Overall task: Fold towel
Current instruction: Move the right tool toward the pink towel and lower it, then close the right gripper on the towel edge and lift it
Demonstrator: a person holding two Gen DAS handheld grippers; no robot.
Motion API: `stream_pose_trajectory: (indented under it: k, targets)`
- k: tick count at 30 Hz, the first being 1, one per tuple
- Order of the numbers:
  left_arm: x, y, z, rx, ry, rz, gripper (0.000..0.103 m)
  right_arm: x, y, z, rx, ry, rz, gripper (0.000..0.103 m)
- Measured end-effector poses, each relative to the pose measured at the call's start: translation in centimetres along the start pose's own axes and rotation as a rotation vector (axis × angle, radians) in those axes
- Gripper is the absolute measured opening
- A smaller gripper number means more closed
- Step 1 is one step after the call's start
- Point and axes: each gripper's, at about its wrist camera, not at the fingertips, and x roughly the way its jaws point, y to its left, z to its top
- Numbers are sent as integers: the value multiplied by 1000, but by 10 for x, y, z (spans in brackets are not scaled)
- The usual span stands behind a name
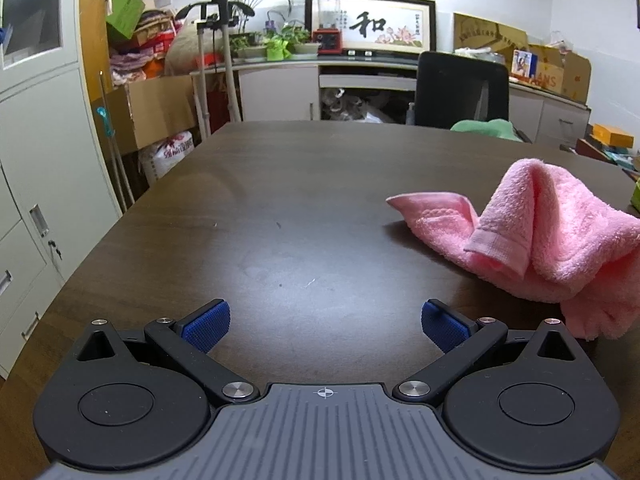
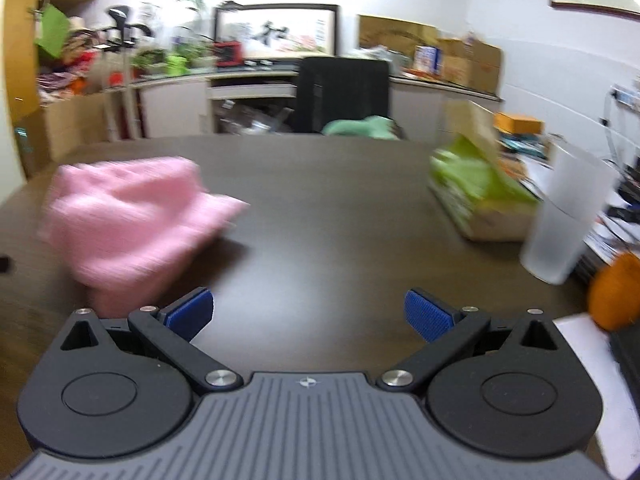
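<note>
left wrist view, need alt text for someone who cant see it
A crumpled pink towel lies unfolded on the right of a dark wooden table. The left tool sits open and empty in the foreground, apart from the towel, with a cluttered office behind.

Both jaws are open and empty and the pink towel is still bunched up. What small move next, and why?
Probably bring the left gripper right, toward the pink towel's flat corner lying on the table. The towel sits crumpled, untouched, between the two grippers; that corner looks easiest to pinch for spreading it out. The right gripper view is blurred, so I would hold it steady first.
</note>
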Motion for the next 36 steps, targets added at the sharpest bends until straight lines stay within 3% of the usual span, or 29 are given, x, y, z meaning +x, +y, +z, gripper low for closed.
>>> stream_pose_trajectory:
  k: [6, 12, 21, 24, 25, 26, 27, 29, 31, 36]
  targets:
    - [1, 8, 1, -13, 4, 30, 103, -8, 45, 26, -57, -79, 66, 103]
    - [3, 9, 0, -6, 21, 28, 103, 0, 82, 47, -107, -101, 134, 103]
    - [9, 9, -4, 14, 51, 30, 103, 44, 138, 76, -172, -30, 232, 101]
    - [8, 10, -4, 13, 48, 31, 103, 60, 152, 80, -196, 9, 201, 97]
    - [7, 10, -5, 11, 49, 31, 103, 64, 155, 80, -205, 17, 184, 95]
    - [7, 11, -5, 9, 49, 31, 103, 67, 156, 79, -219, 32, 161, 81]
    - [7, 12, -5, 6, 51, 31, 103, 71, 156, 78, -235, 50, 137, 56]
    - [6, 13, -4, -5, 52, 30, 103, 72, 149, 74, -209, 77, 139, 36]
    - [5, 14, -4, -12, 48, 25, 103, 69, 140, 69, -163, 78, 156, 32]
    - [2, 13, -4, -4, 35, 18, 103, 30, 107, 53, -69, -26, 199, 25]
